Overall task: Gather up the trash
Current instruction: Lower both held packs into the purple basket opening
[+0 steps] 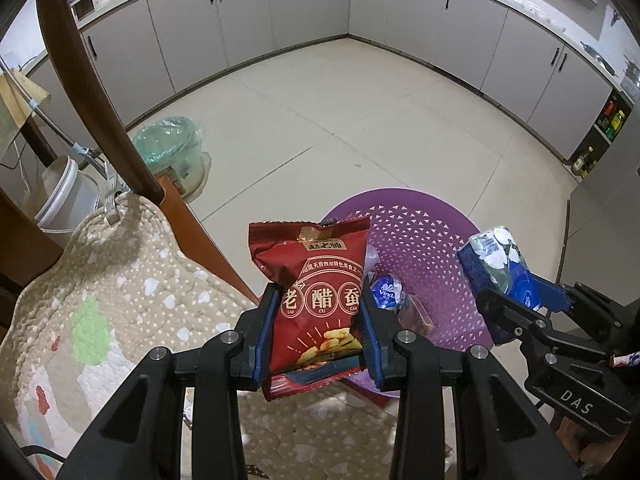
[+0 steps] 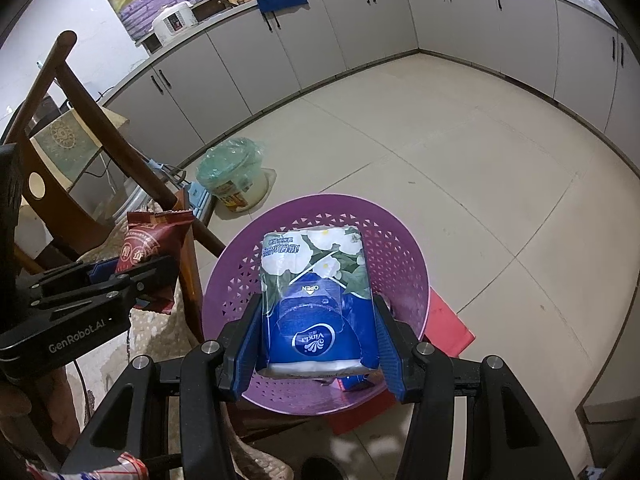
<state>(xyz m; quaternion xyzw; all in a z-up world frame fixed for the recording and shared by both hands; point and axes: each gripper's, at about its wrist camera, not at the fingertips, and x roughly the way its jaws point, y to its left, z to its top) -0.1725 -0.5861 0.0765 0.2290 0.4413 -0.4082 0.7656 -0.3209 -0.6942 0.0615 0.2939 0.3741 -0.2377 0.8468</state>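
Left wrist view: left gripper [image 1: 318, 322] pitched steeply down, both blue pads clamped on the sides of a red snack bag [image 1: 316, 300]. Bag is upright between the fingers, torn top edge pointing away from the camera. It hangs at the near-left rim of the purple perforated basket [image 1: 424, 248], partly over the padded chair cushion [image 1: 120, 312], not inside the basket.

Already in the basket: a small blue crumpled wrapper [image 1: 386, 291] and a brown piece [image 1: 418, 314] just beside it, both near the bottom.

Right gripper [image 1: 504, 280] shows at the right edge of the same view, angled inward toward the basket, closed on a blue-and-white tissue pack [image 1: 496, 260] that sticks up past its fingertips.

Right wrist view: right gripper [image 2: 318, 340] also tilted well downward, pads pressed on both long sides of the tissue pack [image 2: 316, 300], floral end pointing away. Pack sits directly over the basket [image 2: 400, 248] opening, held above it, not resting on the mesh. Basket stands on a red stool [image 2: 448, 324] on the tiled floor [image 2: 460, 152].

Left gripper [image 2: 132, 264] is at the left of this view, roughly level with the basket rim, snack bag [image 2: 154, 240] poking up from it beside the wooden chair frame [image 2: 120, 148].

Both grippers side by side, near each other, not touching.
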